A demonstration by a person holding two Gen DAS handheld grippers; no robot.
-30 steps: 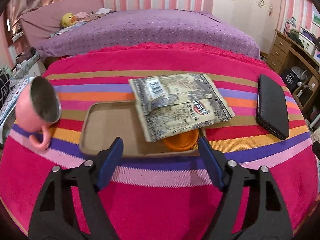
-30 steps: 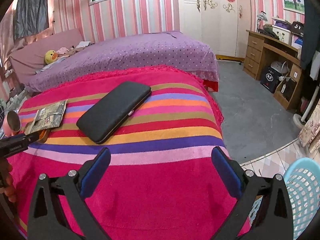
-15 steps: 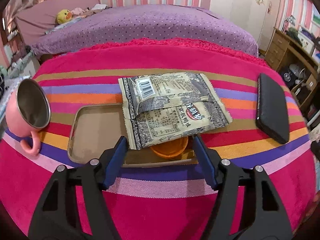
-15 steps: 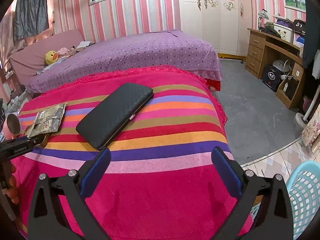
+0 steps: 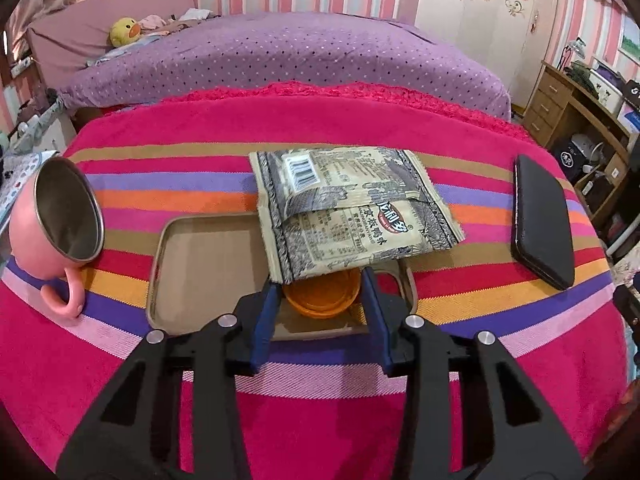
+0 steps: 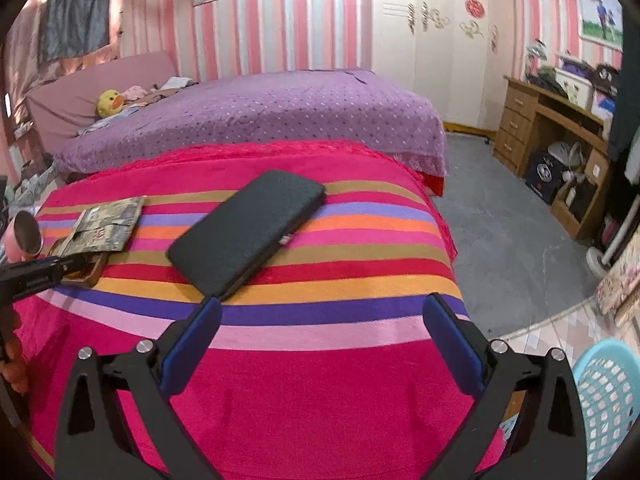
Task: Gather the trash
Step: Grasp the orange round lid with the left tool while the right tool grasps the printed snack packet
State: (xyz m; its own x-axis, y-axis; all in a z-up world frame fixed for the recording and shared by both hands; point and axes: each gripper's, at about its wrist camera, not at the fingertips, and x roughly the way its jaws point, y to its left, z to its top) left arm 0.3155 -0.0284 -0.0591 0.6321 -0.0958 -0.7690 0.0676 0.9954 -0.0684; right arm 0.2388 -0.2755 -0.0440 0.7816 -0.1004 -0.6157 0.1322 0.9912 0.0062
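A crumpled grey and tan snack wrapper [image 5: 352, 212] lies over the right part of a tan tray [image 5: 200, 264] on the striped cloth. An orange lid [image 5: 322, 294] sits in the tray, half hidden under the wrapper. My left gripper [image 5: 320, 292] is low over the tray's near edge, its blue fingers on either side of the orange lid and narrowed around it. The wrapper also shows in the right wrist view [image 6: 108, 224]. My right gripper [image 6: 320, 320] is wide open and empty above the cloth, near the table's right side.
A pink cup [image 5: 56, 224] lies on its side left of the tray. A black wallet [image 5: 540, 220] lies at the right, also in the right wrist view [image 6: 248, 228]. A light blue basket [image 6: 608, 400] stands on the floor at the right. A purple bed is behind.
My left gripper has moved forward and down over the tray's edge, and its fingers have closed in around the orange lid. The right gripper has barely moved.
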